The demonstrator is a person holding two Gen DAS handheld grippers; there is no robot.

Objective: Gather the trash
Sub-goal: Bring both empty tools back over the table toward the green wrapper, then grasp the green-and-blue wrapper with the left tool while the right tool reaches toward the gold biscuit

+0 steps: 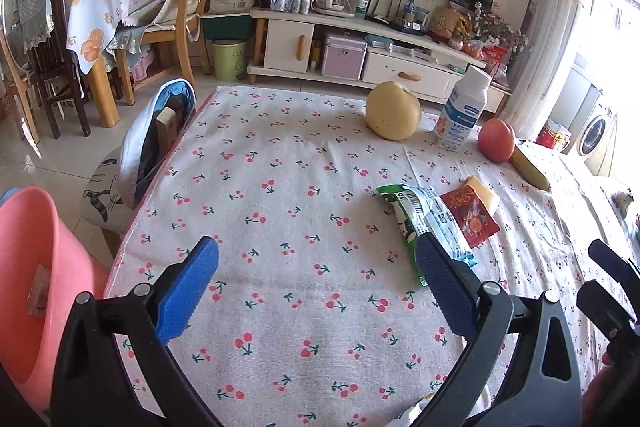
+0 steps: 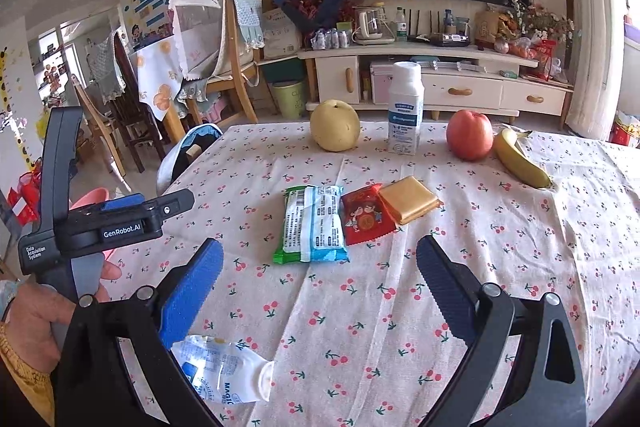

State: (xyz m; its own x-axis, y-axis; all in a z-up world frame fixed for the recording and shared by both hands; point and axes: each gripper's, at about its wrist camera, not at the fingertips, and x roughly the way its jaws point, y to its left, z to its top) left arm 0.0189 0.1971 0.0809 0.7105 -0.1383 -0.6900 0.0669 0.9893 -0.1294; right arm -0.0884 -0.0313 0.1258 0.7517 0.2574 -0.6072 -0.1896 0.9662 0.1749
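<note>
On the cherry-print tablecloth lie a green and blue snack wrapper, a red packet and a gold packet side by side; they also show in the left wrist view. A crumpled white pouch lies by my right gripper's left finger. My right gripper is open and empty, just short of the wrappers. My left gripper is open and empty over bare cloth, left of the wrappers. A pink bin stands beside the table's left edge.
At the table's far side stand a yellow pear, a white drink bottle, a red apple and a banana. A chair with a blue-lined bag stands at the left edge.
</note>
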